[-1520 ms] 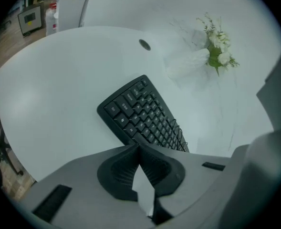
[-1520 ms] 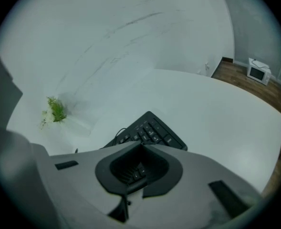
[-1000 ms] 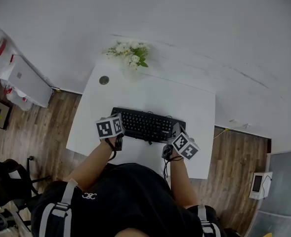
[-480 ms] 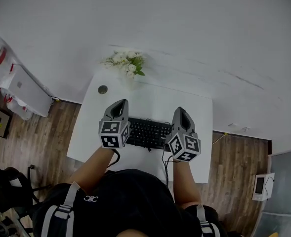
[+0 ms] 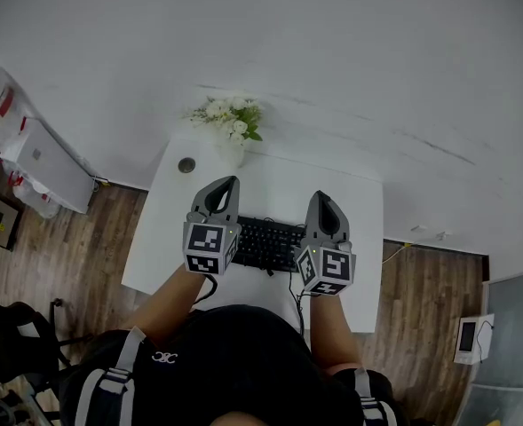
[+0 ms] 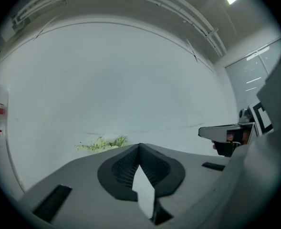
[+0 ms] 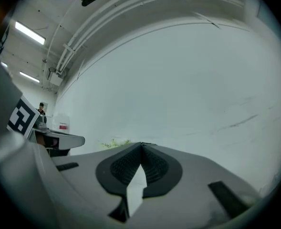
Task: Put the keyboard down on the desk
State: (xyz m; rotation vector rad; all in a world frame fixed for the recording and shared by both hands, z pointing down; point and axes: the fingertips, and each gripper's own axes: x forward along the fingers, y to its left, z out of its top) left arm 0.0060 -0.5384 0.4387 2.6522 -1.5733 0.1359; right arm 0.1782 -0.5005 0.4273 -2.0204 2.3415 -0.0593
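A black keyboard [image 5: 265, 242] lies flat on the white desk [image 5: 270, 180], its middle showing between my two grippers. Both are held above its ends, pointing away from me toward the wall. The left gripper [image 5: 228, 183] is shut with nothing between its jaws, and its tip [image 6: 140, 146] faces the white wall. Likewise shut and empty, the right gripper [image 5: 323, 198] shows its jaws meeting at a point [image 7: 141, 144]. Each gripper view catches the other gripper off to its side.
A vase of white flowers [image 5: 228, 114] stands at the desk's far edge, with a small round disc [image 5: 186, 164] to its left. On the wooden floor are a white box [image 5: 43, 153] at left, a dark chair [image 5: 3, 335] and a small device [image 5: 468, 334] at right.
Both grippers have lifted off the keyboard's ends and now point forward above it. The keyboard stays lying on the desk.
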